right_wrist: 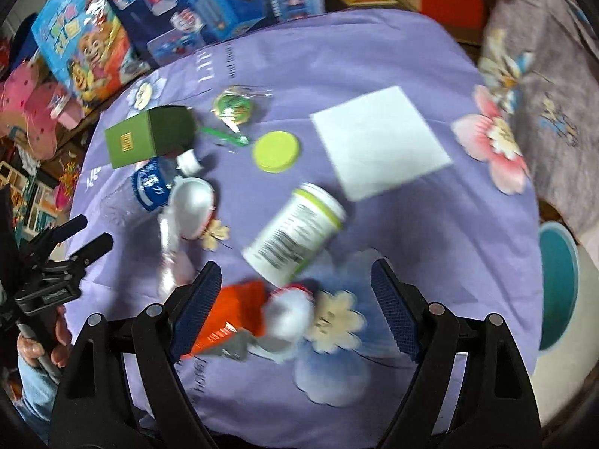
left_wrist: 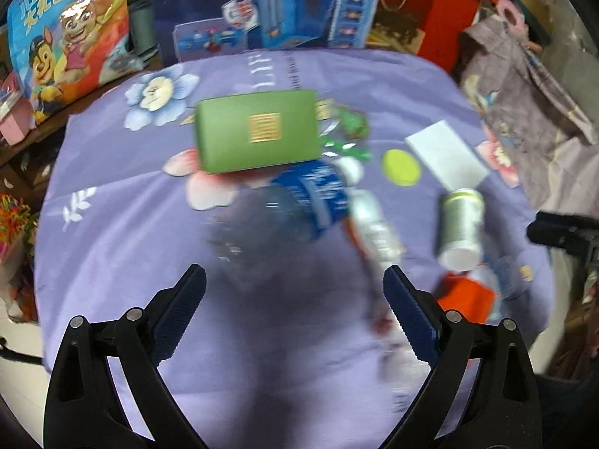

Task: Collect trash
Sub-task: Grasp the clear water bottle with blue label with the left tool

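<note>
Trash lies scattered on a purple flowered cloth (left_wrist: 123,247) (right_wrist: 430,224). My left gripper (left_wrist: 294,273) (right_wrist: 97,230) is open and empty, above a clear bottle with a blue label (left_wrist: 307,202) (right_wrist: 149,187) and a green box (left_wrist: 258,131) (right_wrist: 149,134). My right gripper (right_wrist: 295,267) is open and empty, above an orange carton (right_wrist: 236,310) (left_wrist: 464,295) and a white crumpled piece (right_wrist: 292,318). A white jar (right_wrist: 295,235) (left_wrist: 460,224) lies on its side just past the fingers. Beyond lie a lime lid (right_wrist: 276,150) (left_wrist: 401,167), white paper (right_wrist: 378,142) (left_wrist: 445,157) and a silvery wrapper (right_wrist: 191,205) (left_wrist: 370,224).
A teal-lined bin (right_wrist: 558,284) stands off the table's right edge. Toy boxes (left_wrist: 284,3) and a cartoon bag (left_wrist: 71,33) crowd the far side. A grey patterned cloth (right_wrist: 543,86) hangs at the right. A green sweet wrapper (right_wrist: 232,106) lies near the far edge.
</note>
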A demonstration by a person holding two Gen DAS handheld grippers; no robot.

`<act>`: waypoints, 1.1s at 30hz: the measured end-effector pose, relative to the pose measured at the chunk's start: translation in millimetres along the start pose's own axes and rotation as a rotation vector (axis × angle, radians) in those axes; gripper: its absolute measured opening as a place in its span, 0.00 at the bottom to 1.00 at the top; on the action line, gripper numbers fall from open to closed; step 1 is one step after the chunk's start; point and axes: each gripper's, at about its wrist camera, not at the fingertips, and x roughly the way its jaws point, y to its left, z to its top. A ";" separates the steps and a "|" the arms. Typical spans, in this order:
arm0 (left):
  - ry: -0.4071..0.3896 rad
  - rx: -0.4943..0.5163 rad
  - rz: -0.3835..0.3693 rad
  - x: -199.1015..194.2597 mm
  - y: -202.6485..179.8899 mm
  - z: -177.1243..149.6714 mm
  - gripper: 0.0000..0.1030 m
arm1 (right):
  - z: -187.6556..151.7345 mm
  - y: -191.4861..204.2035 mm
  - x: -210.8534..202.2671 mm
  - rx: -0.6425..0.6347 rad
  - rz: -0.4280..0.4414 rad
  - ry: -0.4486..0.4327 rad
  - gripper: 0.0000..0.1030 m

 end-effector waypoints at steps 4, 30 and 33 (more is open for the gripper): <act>0.015 0.053 0.022 13.9 14.1 5.2 0.93 | 19.1 24.4 14.3 -0.043 -0.011 0.023 0.76; 0.087 0.194 -0.136 70.8 -14.7 16.8 0.64 | 49.5 43.6 73.9 -0.050 -0.027 0.114 0.76; 0.074 0.139 -0.160 50.9 -12.7 7.6 0.64 | 48.8 49.0 69.6 -0.076 -0.033 0.104 0.76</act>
